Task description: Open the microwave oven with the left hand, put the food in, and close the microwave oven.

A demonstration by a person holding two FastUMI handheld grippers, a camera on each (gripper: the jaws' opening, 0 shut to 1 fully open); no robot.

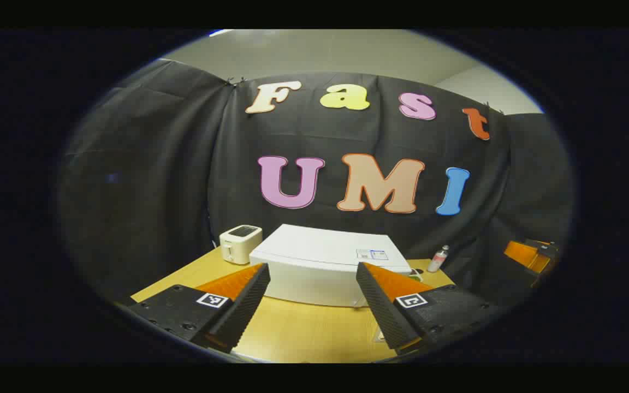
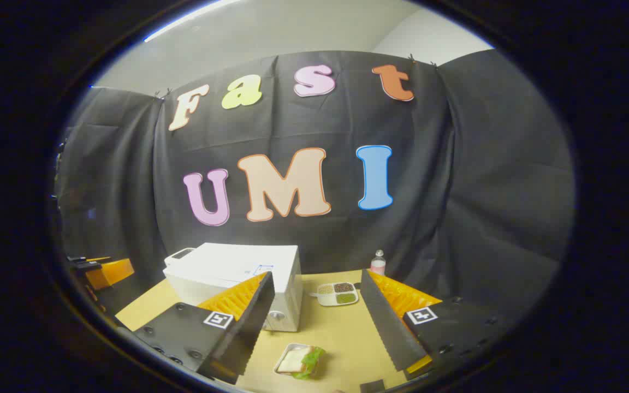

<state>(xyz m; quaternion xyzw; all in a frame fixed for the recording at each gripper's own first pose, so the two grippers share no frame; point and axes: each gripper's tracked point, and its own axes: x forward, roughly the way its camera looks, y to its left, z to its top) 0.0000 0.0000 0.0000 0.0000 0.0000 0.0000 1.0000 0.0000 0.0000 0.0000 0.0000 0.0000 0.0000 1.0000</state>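
Note:
A white microwave oven point(image 1: 322, 265) stands shut on the wooden table point(image 1: 303, 333), straight ahead of my left gripper point(image 1: 310, 271), which is open and held above the table short of it. In the right gripper view the microwave oven point(image 2: 238, 278) is at the left. A small tray with a sandwich and lettuce point(image 2: 299, 360) lies on the table point(image 2: 342, 327) in front of it. My right gripper point(image 2: 317, 279) hangs open above that tray, holding nothing. The other gripper point(image 2: 101, 271) shows at the far left edge there.
A cream toaster point(image 1: 239, 243) stands left of the microwave. A small bottle with pink liquid point(image 1: 438, 258) stands by the wall to its right, bottle point(image 2: 378, 263). A divided dish of grains point(image 2: 337, 293) lies beside the microwave. The black cloth wall closes the table's back.

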